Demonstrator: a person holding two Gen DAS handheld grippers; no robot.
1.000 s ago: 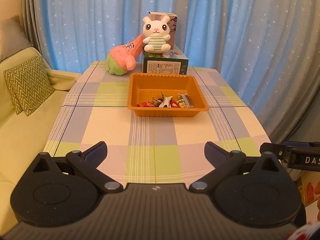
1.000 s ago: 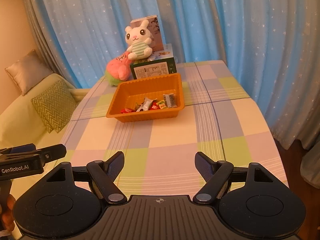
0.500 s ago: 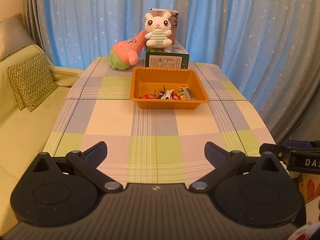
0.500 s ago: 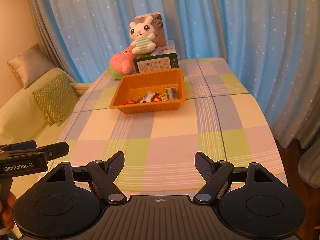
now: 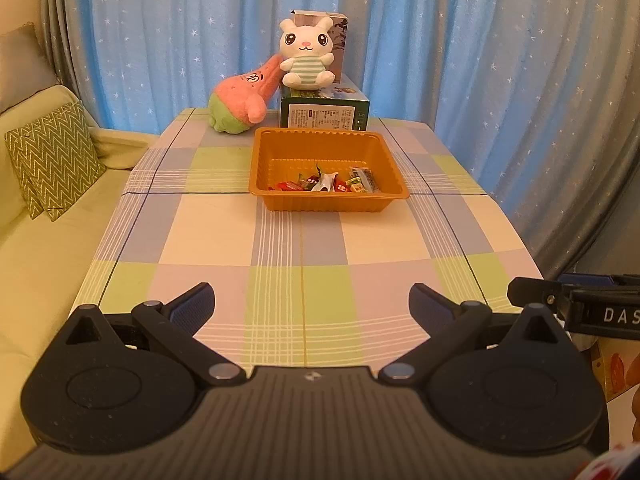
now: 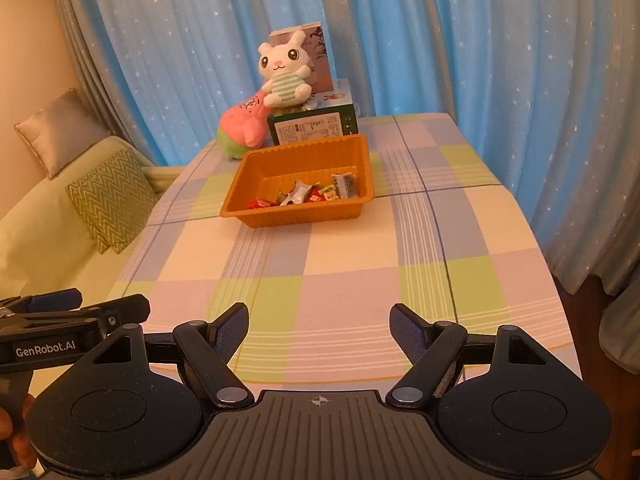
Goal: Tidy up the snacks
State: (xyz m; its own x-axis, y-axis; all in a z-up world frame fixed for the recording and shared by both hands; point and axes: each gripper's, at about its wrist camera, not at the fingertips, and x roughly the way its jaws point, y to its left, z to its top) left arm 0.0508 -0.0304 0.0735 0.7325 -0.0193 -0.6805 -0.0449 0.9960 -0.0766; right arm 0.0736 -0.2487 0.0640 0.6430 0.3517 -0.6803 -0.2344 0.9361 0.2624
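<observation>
So: tray [image 5: 280, 160] was orange ribbed plastic, rectangular, shallow, with a flared rim. Snacks [image 5: 332, 183] were small crinkly foil wrappers, red, white and green, bunched along its near wall. Table [image 5: 240, 240] wore a smooth pastel plaid cloth. Left gripper [image 5: 311, 302] had its jaws spread wide, dark ribbed pads bare, pinching nothing, touching nothing. Right gripper [image 6: 319, 322] was the same: spread, empty. Tray sat well ahead of both jaw pairs, roughly centred for the left, ahead and slightly left for the right. Fuzzy plush rabbit [image 5: 306, 58] sat on a glossy green box [image 5: 324, 114] just beyond the tray.
</observation>
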